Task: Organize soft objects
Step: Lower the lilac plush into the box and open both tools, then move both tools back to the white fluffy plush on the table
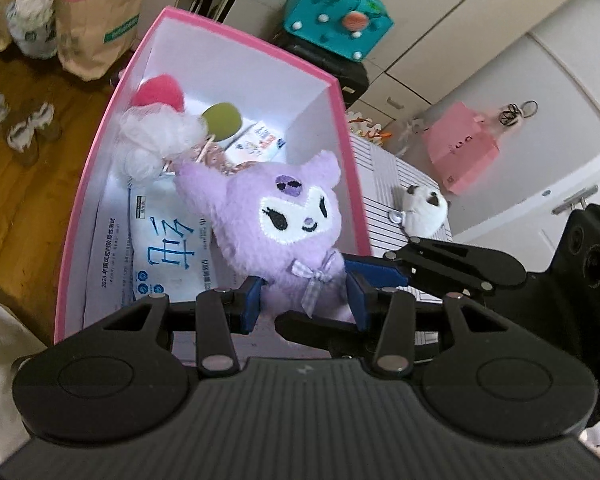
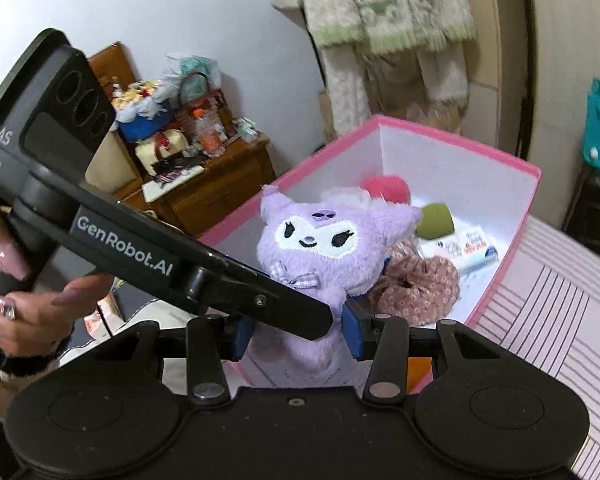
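My left tool (image 1: 302, 300) and my right tool (image 2: 298, 334) both clamp the lower body of the fluffy purple cat-eared plush doll (image 1: 288, 228), holding it above the pink-walled white-lined cardboard box (image 1: 204, 28) on the striped worktop (image 1: 384, 184).

A plush toy (image 1: 284, 236) sits at the centre of the left wrist view, between the fingers of the left gripper (image 1: 302, 300) and above the open box (image 1: 228, 36). Inside the box, a wipes pack (image 1: 160, 256) lies lower left of the toy, a mesh puff (image 1: 152, 136) upper left, a round sponge (image 1: 222, 122) beside it. A handbag (image 1: 336, 20) stands behind the box, at top centre. A small plush (image 1: 424, 210) rests on the striped surface (image 1: 384, 184) to the right of the box.
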Action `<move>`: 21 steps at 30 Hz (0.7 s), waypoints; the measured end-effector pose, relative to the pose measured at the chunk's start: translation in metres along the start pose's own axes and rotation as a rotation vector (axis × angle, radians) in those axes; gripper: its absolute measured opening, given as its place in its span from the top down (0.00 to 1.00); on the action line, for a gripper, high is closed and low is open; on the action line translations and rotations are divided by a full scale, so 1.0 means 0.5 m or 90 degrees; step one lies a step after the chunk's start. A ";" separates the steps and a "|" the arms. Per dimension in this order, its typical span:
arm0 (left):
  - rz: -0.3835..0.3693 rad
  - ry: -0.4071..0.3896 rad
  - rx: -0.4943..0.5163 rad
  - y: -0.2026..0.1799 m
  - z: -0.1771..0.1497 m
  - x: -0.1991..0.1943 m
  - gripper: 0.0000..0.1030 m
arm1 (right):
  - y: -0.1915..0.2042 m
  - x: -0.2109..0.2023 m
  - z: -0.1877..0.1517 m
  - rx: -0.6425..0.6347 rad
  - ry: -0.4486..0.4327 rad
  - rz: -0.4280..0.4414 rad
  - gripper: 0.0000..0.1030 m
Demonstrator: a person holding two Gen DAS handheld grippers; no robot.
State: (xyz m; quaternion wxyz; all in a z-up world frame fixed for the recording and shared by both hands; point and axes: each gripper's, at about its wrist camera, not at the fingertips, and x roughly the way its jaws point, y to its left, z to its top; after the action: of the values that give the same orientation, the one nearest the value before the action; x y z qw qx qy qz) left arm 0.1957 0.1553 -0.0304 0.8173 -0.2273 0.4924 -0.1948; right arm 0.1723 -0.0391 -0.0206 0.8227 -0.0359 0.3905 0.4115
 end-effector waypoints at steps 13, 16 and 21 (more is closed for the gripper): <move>-0.003 0.058 0.004 0.025 0.014 0.064 0.56 | -0.001 0.052 0.018 0.016 0.098 -0.055 0.47; 0.020 0.050 0.028 0.020 0.009 0.055 0.54 | 0.007 0.048 0.016 -0.015 0.093 -0.075 0.44; 0.067 0.028 0.063 0.014 -0.002 0.022 0.49 | 0.019 0.022 0.001 -0.069 0.077 -0.098 0.43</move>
State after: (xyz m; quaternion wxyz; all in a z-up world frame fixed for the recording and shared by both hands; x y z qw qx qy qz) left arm 0.2002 0.1550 -0.0429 0.8257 -0.1557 0.5113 -0.1804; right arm 0.1697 -0.0254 -0.0253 0.8236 -0.1353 0.4128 0.3648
